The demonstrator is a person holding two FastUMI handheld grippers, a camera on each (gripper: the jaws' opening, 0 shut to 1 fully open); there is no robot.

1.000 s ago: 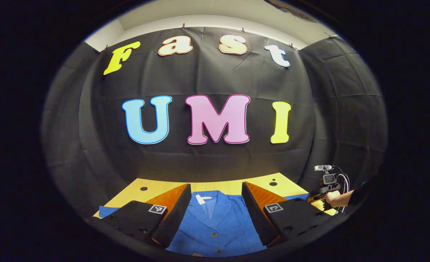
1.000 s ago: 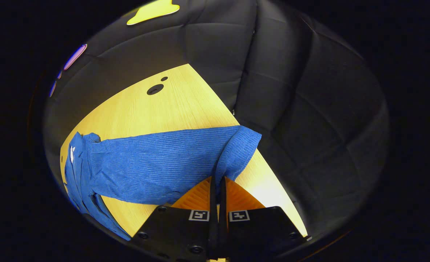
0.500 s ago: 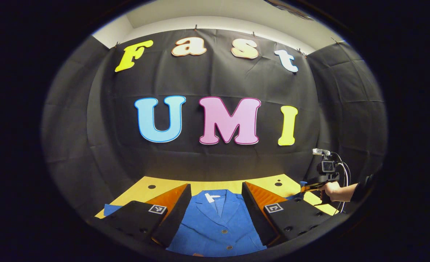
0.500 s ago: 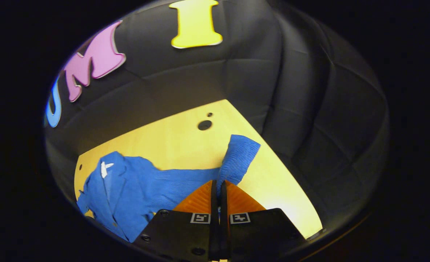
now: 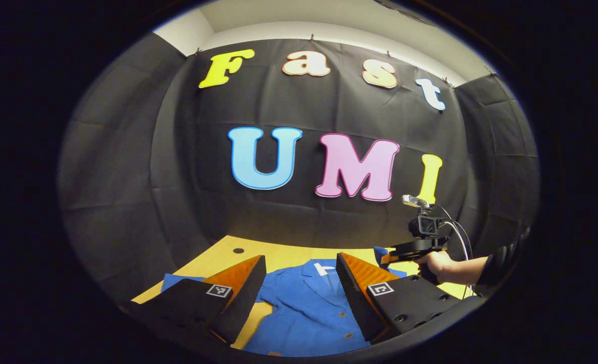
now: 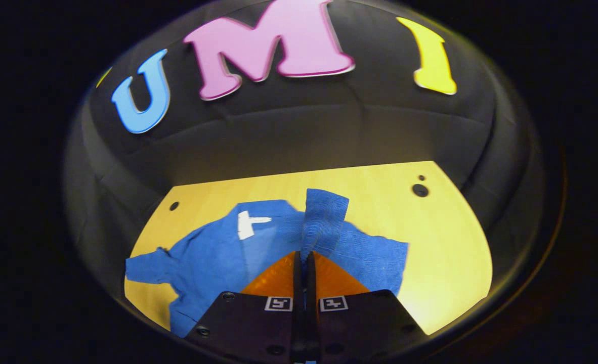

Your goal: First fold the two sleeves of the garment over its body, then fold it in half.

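Right gripper view | blue garment (image 6: 213, 253) flat | sleeve (image 6: 324, 215) pinched upright

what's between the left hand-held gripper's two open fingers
In the left gripper view, the left hand-held gripper frames the blue buttoned jacket, lying on the yellow wooden table.

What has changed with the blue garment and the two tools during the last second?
The right tool, shut on the sleeve throughout, carried its cuff from out at the table's side in over the garment body, near the collar. In the left gripper view it moved inward over the table. The left tool stayed open above the garment, holding nothing. The other sleeve still lies spread out.
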